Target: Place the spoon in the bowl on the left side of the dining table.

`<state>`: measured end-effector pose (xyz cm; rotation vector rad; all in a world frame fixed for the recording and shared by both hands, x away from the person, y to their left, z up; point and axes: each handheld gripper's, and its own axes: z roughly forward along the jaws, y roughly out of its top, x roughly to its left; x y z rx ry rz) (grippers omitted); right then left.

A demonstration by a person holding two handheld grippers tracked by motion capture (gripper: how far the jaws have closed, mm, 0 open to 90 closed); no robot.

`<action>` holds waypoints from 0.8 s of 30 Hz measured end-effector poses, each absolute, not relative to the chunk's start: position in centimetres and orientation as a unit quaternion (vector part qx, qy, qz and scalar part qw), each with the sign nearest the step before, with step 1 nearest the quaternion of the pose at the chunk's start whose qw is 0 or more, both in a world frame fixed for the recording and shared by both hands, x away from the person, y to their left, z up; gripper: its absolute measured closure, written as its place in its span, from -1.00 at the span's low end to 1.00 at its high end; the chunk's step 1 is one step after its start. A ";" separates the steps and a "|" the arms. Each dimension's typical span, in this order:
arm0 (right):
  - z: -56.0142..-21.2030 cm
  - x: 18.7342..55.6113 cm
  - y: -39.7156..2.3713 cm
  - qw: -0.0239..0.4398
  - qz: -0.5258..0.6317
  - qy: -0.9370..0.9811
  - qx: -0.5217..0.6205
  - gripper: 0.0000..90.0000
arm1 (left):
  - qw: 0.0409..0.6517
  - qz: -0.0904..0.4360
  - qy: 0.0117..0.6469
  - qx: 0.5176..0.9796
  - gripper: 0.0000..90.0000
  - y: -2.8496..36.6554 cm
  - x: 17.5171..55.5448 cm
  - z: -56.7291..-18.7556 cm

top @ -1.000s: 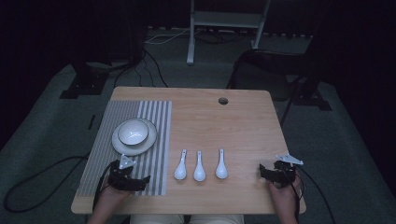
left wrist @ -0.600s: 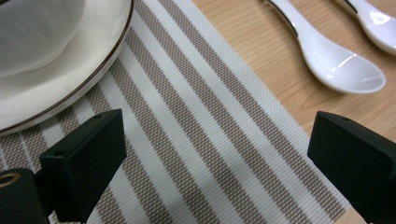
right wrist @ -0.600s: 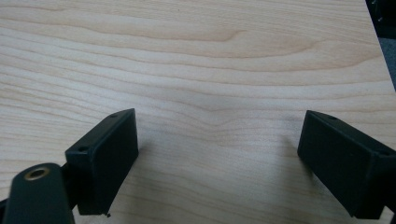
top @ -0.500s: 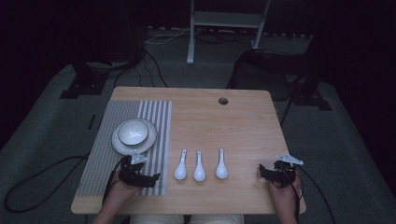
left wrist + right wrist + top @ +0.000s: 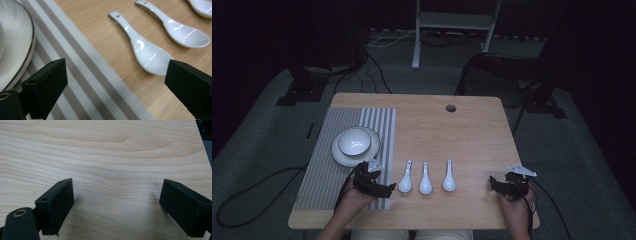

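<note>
On the near left of the counter (image 5: 472, 125), the left claw (image 5: 384, 189) hovers low over the edge of the striped mat (image 5: 319, 175), jaws spread wide and holding nothing. It faces right toward the leftmost spoon (image 5: 405, 181), which looks like the thing it is reaching for. That spoon lies on bare wood just right of the mat, first in a row of three, with the middle spoon (image 5: 425, 180) close beside it and the right spoon (image 5: 449, 178) beyond.

Its long axis runs near to far: bowl end toward the person, thin handle pointing away. In the left gripper view the spoon (image 5: 140, 47) lies on a slant, with its bowl near the right jaw.

A good grasp probably means turning the claw so its jaws straddle the handle across its width, then lowering until the tips nearly touch the wood before closing. Glazed ware is likely slippery, so a slow, centred squeeze should help, keeping clear of the middle spoon.

Far off at the near right, the right claw (image 5: 498, 184) rests low over bare wood, jaws wide apart and empty.

A bowl (image 5: 354, 142) sits on a plate (image 5: 343, 157) on the mat.
</note>
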<state>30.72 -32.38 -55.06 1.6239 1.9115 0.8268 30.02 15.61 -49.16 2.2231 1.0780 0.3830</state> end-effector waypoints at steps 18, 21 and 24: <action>-55.1 30.7 -32.4 0.248 0.303 0.701 0.596 -0.74 | 0.327 0.132 0.370 0.859 -0.90 10.7 31.8 -47.7; -55.1 30.7 -32.4 0.248 0.303 0.701 0.596 -0.74 | 0.324 0.133 0.363 0.863 -0.90 9.8 32.2 -47.6; -55.1 30.7 -32.4 0.248 0.303 0.701 0.596 -0.74 | 0.325 0.134 0.356 0.866 -0.90 8.6 32.5 -47.2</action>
